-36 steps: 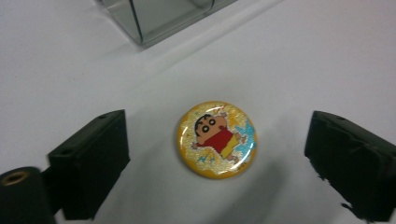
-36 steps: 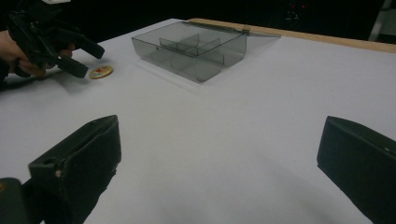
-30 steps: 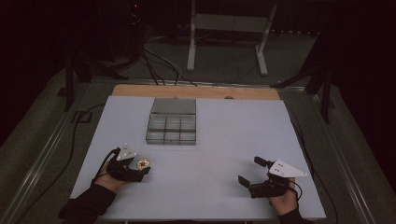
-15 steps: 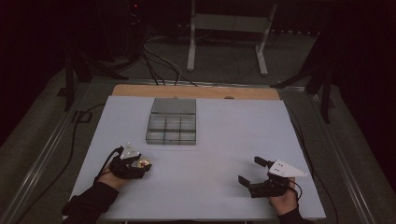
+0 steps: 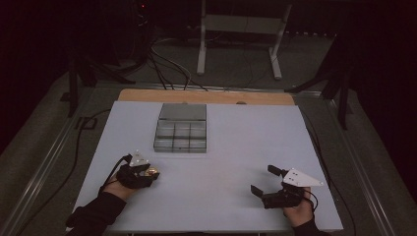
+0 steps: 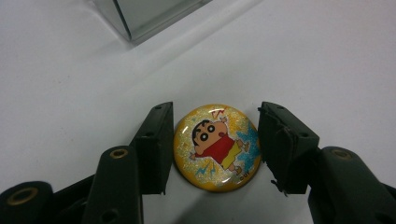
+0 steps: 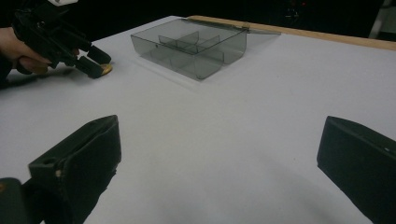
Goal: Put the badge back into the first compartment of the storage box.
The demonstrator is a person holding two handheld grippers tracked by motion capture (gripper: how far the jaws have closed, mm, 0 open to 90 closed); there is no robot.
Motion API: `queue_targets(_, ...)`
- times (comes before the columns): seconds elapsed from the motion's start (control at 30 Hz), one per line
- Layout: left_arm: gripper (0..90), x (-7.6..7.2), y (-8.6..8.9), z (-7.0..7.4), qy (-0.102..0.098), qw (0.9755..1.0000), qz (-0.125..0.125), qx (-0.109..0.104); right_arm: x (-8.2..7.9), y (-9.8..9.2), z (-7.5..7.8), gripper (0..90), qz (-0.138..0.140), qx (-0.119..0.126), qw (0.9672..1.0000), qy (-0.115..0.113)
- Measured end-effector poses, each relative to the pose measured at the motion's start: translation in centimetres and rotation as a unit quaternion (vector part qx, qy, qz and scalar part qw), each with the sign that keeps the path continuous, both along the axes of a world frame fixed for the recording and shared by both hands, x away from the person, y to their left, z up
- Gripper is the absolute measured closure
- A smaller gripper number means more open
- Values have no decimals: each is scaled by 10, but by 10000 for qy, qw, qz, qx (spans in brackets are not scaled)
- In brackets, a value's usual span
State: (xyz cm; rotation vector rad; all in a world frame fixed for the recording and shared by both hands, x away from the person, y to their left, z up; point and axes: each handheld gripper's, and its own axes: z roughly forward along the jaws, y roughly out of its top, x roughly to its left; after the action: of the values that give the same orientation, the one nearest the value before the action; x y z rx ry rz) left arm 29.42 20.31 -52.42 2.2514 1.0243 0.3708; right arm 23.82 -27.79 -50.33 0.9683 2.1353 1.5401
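At the lower middle of the left gripper view lies a round badge (image 6: 217,148), glittery yellow with a cartoon boy on it: black hair, red shirt, yellow shorts, and small blue and red zigzags around him. The gripper (image 6: 212,147) on either side of it is black with brass-coloured rivets. The table (image 5: 246,147) is pale bluish white, with a light wooden strip along its upper edge. The compartment box (image 5: 182,129) is smoky grey and see-through.

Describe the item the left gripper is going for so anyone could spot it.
On the white table, near the front left, below the clear compartment box, the left gripper has just closed on a round badge. It is glittery yellow with a cartoon boy in a red shirt.
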Motion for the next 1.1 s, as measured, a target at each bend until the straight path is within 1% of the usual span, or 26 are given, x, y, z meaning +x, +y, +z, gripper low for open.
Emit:
queue_targets(0.37, 487, -1, -1, 0, -65, 10000, -14, 13, 0, -1, 0, 0, -11, 8, 10000, -1)
queue_targets(0.6, 487, 0, 1, 2, -18, 10000, -46, -21, 0, 0, 0, 0, -7, 1, 10000, -10)
queue_targets(0.73, 487, -1, 1, 3, -48, 10000, -9, 27, 0, -1, 0, 0, -10, 9, 10000, -2)
queue_targets(0.97, 487, -2, 2, 8, -73, 9999, -27, -63, 0, 0, 0, 0, -11, -3, 10000, -13)
queue_targets(1.03, 487, -3, 2, 10, -111, 9999, -27, -56, 0, -1, 0, 0, -18, 4, 10000, -3)
queue_targets(1.1, 487, -3, 2, 11, -107, 9999, -26, -51, 0, -1, 0, 0, -19, 7, 10000, -7)
